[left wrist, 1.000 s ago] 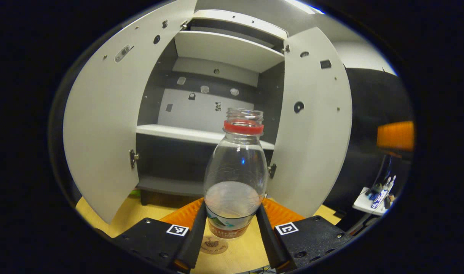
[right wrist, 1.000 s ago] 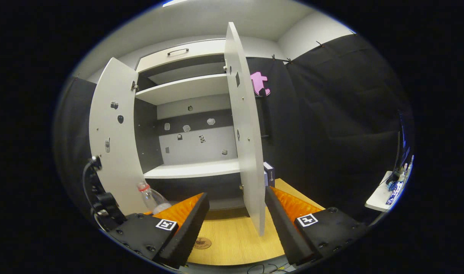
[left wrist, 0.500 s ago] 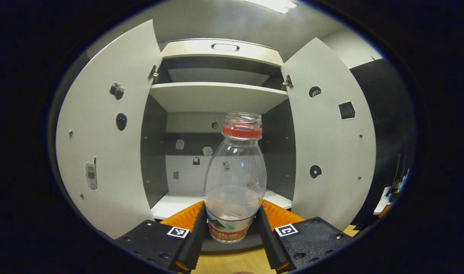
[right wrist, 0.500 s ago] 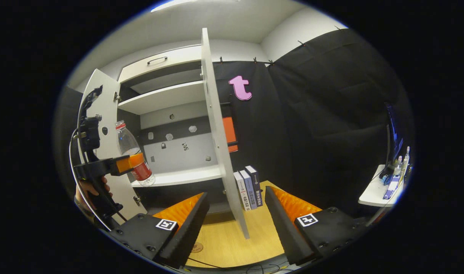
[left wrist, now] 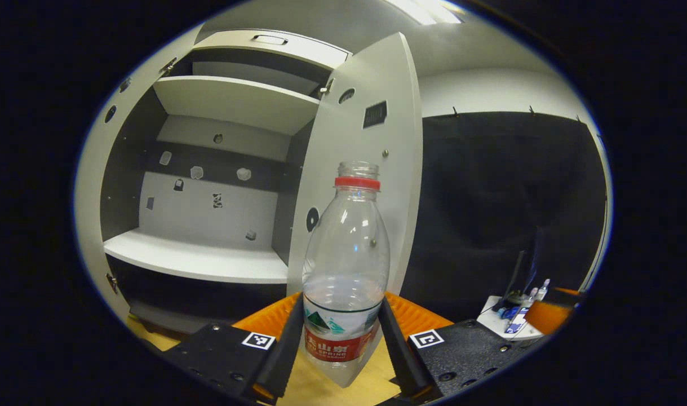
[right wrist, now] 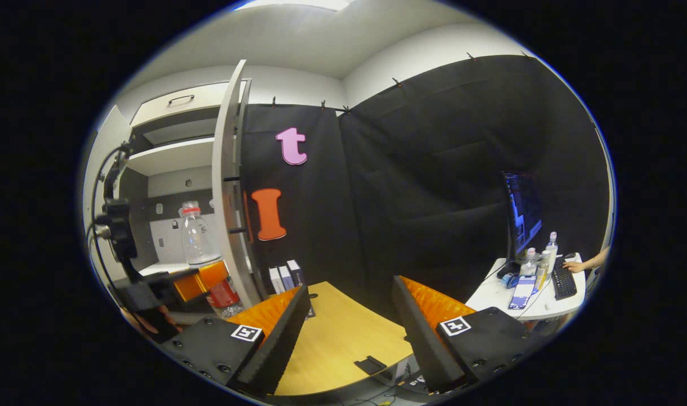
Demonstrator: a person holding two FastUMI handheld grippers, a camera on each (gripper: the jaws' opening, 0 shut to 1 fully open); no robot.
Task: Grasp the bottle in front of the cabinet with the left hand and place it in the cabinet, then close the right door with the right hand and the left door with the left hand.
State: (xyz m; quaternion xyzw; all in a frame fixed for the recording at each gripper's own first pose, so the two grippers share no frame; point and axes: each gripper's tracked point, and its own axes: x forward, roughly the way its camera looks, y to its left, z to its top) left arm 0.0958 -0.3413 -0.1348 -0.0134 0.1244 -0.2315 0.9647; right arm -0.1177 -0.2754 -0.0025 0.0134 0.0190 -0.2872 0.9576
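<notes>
A clear plastic bottle (left wrist: 346,270) with a red neck ring and a red label stands upright between the fingers of my left gripper (left wrist: 338,349), which is shut on its lower part. It hangs above the wooden tabletop, in front of the open cabinet (left wrist: 208,186) and close to the right door (left wrist: 366,146). In the right gripper view the bottle (right wrist: 199,248) and the left gripper (right wrist: 199,282) show at far left beside the right door's edge (right wrist: 230,186). My right gripper (right wrist: 349,332) is open, with nothing between its fingers, over the table.
The cabinet's white middle shelf (left wrist: 196,262) is bare. Several books (right wrist: 284,276) stand by the cabinet's right side. A wooden table (right wrist: 343,332) lies below. A small white desk (right wrist: 540,293) with a monitor, bottles and a keyboard is at the right; a hand rests there.
My left gripper carried the bottle up off the table, then swung right toward the right door. The right gripper view turned right, away from the cabinet's inside.
</notes>
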